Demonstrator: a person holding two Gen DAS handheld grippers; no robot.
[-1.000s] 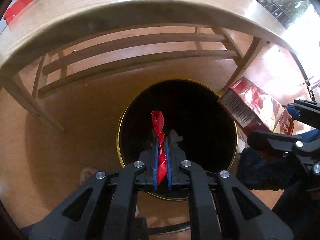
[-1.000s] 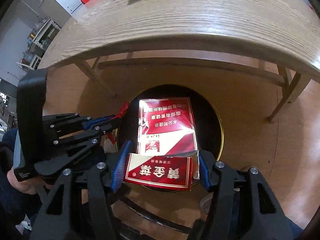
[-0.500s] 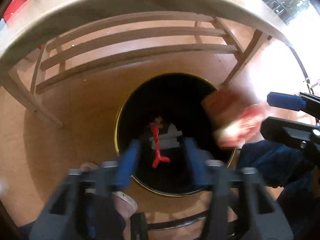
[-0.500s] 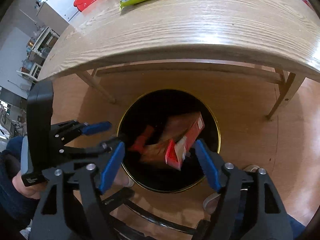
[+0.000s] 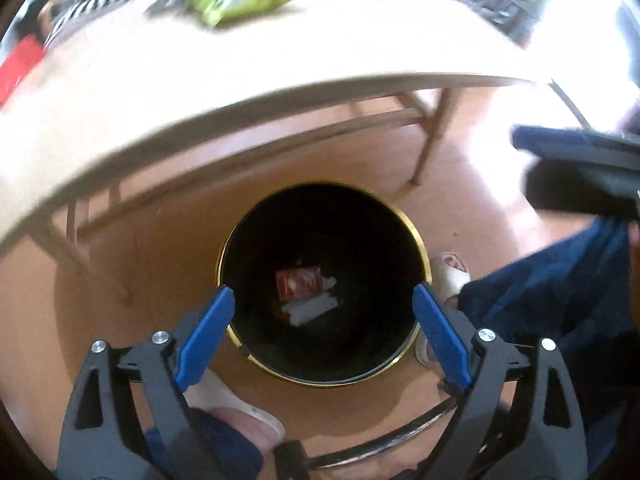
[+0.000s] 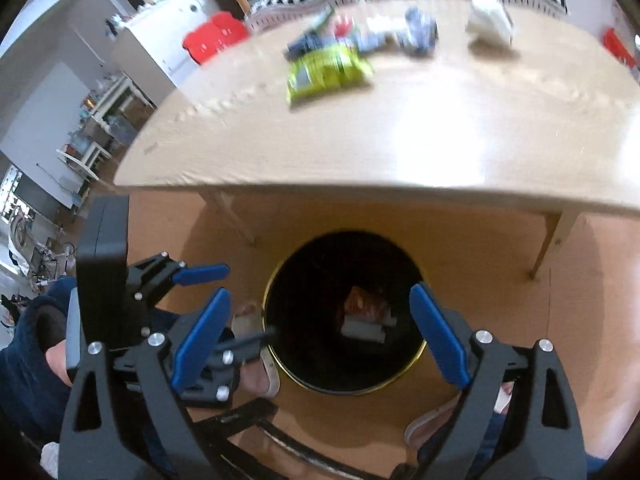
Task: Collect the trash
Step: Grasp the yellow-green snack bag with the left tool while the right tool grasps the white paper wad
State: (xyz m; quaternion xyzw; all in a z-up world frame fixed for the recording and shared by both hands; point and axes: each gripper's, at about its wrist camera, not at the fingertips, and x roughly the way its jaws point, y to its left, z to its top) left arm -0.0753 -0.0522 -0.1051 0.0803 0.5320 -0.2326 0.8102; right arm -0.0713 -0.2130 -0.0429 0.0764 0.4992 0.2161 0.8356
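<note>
Left wrist: left gripper (image 5: 324, 312) is held wide apart, empty, above the black bin (image 5: 416, 236); red pack (image 5: 298, 282) is seen at bin bottom, centre.

Right wrist: right gripper (image 6: 320, 316) is likewise spread, empty; green wrapper (image 6: 326, 72) is noted on table (image 6: 400, 144), 12 o'clock.

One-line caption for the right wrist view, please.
Open right gripper above the black bin holding a red box; a green snack bag and a white wad lie on the table.
</note>
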